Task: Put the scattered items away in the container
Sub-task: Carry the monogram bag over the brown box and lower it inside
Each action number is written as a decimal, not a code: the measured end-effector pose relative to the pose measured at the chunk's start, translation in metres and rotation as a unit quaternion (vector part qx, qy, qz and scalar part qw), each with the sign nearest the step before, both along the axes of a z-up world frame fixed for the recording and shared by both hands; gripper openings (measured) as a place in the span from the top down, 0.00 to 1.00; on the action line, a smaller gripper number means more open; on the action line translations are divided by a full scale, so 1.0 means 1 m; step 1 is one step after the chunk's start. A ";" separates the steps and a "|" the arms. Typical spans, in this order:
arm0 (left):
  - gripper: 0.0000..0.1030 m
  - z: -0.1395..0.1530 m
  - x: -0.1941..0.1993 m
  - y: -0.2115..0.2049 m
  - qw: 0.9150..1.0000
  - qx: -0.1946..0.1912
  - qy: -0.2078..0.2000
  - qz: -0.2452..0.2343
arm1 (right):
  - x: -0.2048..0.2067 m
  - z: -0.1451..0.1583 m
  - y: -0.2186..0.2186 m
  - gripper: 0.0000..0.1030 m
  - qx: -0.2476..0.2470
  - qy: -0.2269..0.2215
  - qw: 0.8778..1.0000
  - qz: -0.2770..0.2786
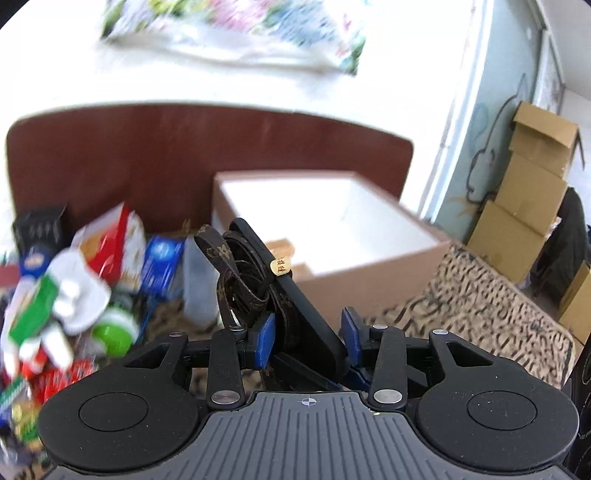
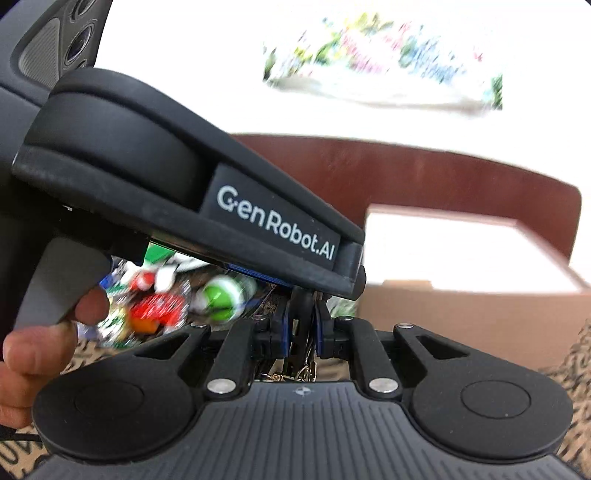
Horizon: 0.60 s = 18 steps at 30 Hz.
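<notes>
My left gripper (image 1: pixel 307 338) is shut on a flat black case (image 1: pixel 295 295) wrapped with a brown patterned strap (image 1: pixel 229 273), held tilted in front of the open cardboard box (image 1: pixel 369 280) with a white inside. My right gripper (image 2: pixel 300 328) is shut on a dark strap with a small metal chain (image 2: pixel 295 373) hanging below it. The left gripper's body (image 2: pixel 184 177) crosses the right wrist view at upper left. The cardboard box also shows in the right wrist view (image 2: pixel 461 317) at right. A pile of scattered packets and boxes (image 1: pixel 74 295) lies at left.
A green-capped bottle (image 2: pixel 221 299) lies in the pile. A brown headboard (image 1: pixel 147 155) stands behind the box. Stacked cardboard boxes (image 1: pixel 528 199) stand at far right. A patterned cloth (image 1: pixel 480 310) covers the surface. A floral bag (image 1: pixel 240 29) lies at the back.
</notes>
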State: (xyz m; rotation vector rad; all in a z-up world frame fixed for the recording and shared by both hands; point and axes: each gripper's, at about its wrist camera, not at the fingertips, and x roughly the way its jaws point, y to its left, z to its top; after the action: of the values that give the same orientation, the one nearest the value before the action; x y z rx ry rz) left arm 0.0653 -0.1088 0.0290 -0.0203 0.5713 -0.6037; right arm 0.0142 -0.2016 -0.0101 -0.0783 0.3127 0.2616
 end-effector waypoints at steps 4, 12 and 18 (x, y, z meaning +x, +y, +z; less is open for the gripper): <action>0.60 0.020 0.018 -0.024 0.999 -0.026 -0.002 -0.021 | 0.008 0.019 -0.023 0.86 -0.011 -0.029 0.999 -0.028; 0.60 0.031 0.062 -0.087 0.997 -0.047 0.019 -0.062 | 0.037 0.033 -0.074 0.87 -0.031 -0.041 0.996 -0.078; 0.60 0.027 0.100 -0.133 0.994 -0.059 0.045 -0.084 | 0.070 0.035 -0.114 0.87 -0.045 -0.030 0.993 -0.104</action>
State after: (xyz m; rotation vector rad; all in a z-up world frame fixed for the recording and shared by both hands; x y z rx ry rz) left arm 0.1655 -0.2416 0.0556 -0.1108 0.6276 -0.8036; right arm 0.0838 -0.3155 0.0246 -0.1416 0.2698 0.0386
